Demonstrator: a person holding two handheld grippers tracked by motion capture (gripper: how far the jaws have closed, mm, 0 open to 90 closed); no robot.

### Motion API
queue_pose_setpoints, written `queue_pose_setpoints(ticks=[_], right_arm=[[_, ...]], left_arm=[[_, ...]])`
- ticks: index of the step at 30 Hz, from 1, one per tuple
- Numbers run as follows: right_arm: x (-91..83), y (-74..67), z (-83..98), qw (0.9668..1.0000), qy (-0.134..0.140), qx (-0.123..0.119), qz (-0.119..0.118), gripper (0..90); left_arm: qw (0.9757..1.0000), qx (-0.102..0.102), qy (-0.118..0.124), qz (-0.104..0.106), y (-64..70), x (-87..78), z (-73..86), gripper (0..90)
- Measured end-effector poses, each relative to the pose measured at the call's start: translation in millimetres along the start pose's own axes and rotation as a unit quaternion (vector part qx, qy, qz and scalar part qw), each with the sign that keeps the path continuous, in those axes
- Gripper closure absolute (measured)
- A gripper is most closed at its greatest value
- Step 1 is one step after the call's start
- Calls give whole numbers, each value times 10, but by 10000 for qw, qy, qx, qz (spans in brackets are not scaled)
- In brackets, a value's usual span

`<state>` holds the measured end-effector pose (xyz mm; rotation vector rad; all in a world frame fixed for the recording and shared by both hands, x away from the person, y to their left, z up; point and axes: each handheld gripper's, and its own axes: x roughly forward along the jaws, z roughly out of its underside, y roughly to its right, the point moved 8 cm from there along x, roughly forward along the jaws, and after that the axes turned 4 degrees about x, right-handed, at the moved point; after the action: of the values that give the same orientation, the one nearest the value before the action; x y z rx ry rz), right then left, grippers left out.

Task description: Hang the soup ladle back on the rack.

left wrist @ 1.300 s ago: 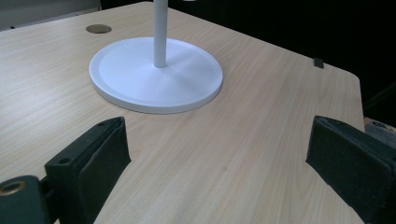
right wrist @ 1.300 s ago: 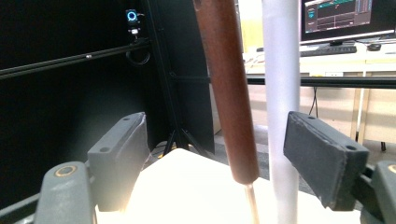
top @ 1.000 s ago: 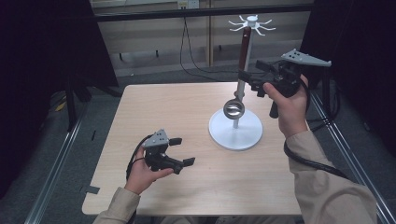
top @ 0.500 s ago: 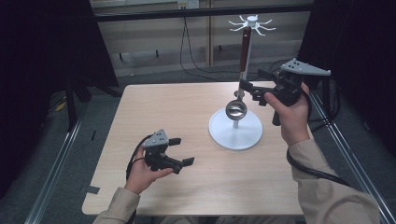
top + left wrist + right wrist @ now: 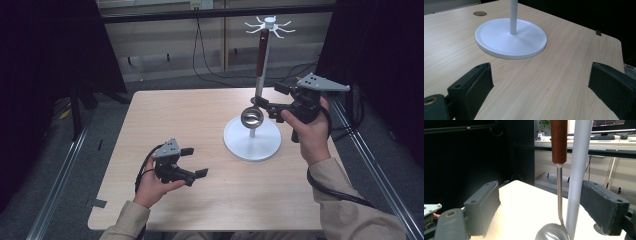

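A white stand with a round base, a thin pole and a crown of hooks is at the table's right. A ladle with a brown wooden handle and a steel bowl hangs down along the pole. My right gripper is level, just right of the pole. It is open, and in the right gripper view the ladle's stem and the pole sit untouched between its jaws. My left gripper is low over the table's front left, open and holding nothing, pointing at the stand's base.
The light wooden table has a small round brown grommet beyond the stand's base. Black cables trail from both grippers. Dark metal frame rails run along both sides of the table.
My right gripper has come down a little beside the pole, from handle height toward the ladle's stem. The left gripper and the ladle have stayed where they were.
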<state>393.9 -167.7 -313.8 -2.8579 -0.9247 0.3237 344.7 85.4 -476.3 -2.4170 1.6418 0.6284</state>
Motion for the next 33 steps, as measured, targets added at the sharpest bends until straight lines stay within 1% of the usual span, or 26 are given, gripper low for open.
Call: queue_pose_setpoints(ticks=[4, 5, 6, 18, 19, 20, 22, 25, 27, 30, 33], right_arm=[[-23, 3, 55, 10000, -18, 20, 12, 159], [-23, 3, 55, 10000, -18, 20, 12, 159], [-36, -3, 70, 10000, 6, 51, -2, 158], [-96, -5, 236, 10000, -71, 26, 16, 157], [-103, -8, 251, 10000, -81, 4, 12, 157], [-107, -15, 262, 10000, -71, -5, -1, 157], [-123, -32, 305, 10000, -95, -29, -2, 157], [-129, -46, 334, 9999, -116, -57, -13, 157], [-141, -73, 375, 9998, -157, -135, -15, 157], [-150, -110, 424, 9996, -195, -206, -33, 156], [-155, -129, 460, 9995, -219, -221, -50, 155]], left_arm=[[10000, -9, -12, -44, -15, -7, 6, 53], [10000, -17, 2, -25, -15, -8, 5, 53], [10000, -33, -16, -61, -18, -13, 4, 53], [10000, -39, 39, -43, -14, -21, -9, 52], [10000, 9, 24, -45, -17, -23, -7, 51], [10000, -15, 46, -48, -14, -22, -11, 51], [10000, 10, 16, -43, -17, -29, -8, 50], [10000, 15, 48, -25, -12, -34, -20, 50], [10000, 31, 43, -22, -16, -39, -20, 50], [10000, 21, 28, -37, -21, -41, -13, 49], [10000, 1, 29, -70, -26, -42, -11, 49]])
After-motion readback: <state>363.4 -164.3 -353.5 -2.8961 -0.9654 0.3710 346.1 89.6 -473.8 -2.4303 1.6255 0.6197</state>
